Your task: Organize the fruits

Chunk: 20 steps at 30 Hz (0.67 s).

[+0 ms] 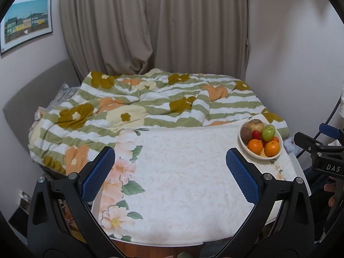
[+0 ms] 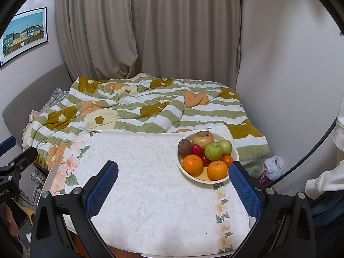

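Observation:
A cream oval bowl stands at the far right of the table, also in the left wrist view as the bowl. It holds two oranges, green apples, a brownish apple, a kiwi and small red fruits. My right gripper hangs open above the table, its right finger just beside the bowl's near rim. My left gripper is open over the table's middle, left of the bowl, with nothing between its blue pads.
The table wears a white floral cloth. Behind it lies a bed with a striped flowered quilt, curtains beyond. A plastic bag sits on the floor at right. A white sleeve shows at the right edge.

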Motion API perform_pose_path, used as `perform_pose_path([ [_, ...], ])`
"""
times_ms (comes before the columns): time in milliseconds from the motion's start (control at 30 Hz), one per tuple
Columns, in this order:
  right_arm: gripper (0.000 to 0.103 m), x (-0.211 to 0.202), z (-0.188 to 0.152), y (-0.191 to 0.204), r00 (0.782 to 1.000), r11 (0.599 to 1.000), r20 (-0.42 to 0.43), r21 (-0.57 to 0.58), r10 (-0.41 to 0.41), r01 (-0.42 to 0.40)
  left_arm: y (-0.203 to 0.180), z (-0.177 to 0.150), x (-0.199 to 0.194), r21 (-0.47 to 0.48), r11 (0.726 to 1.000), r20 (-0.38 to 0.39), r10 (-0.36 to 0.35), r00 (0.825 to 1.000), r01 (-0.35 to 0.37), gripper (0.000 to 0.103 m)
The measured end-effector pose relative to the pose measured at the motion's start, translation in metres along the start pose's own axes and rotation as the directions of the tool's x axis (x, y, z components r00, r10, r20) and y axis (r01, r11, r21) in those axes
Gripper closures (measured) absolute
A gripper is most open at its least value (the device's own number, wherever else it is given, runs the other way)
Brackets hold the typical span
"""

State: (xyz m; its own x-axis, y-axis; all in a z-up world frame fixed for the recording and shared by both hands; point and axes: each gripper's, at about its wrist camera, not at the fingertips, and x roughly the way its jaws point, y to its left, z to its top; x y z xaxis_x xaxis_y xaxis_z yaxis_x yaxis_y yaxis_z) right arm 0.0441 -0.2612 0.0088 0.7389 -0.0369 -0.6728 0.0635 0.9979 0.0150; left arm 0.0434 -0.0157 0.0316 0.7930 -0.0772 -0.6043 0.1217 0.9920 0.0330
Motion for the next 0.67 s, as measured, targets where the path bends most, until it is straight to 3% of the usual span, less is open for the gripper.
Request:
perform_pose_path([
  [300, 0.001, 0.000, 0.003, -0.001, 1.000, 1.000, 0.001, 0.002, -0.005, 0.005, 0.006, 0.004, -0.002, -0.026, 1.000, 0.028, -0.006, 1.000, 0.006, 0.000],
  [667, 0.001, 0.003, 0.007, -0.004, 1.000, 1.000, -0.007, 0.004, -0.010, 0.010, -0.002, 0.003, 0.006, 0.002, 0.999, 0.030, 0.044, 0.999, -0.045, 0.000],
])
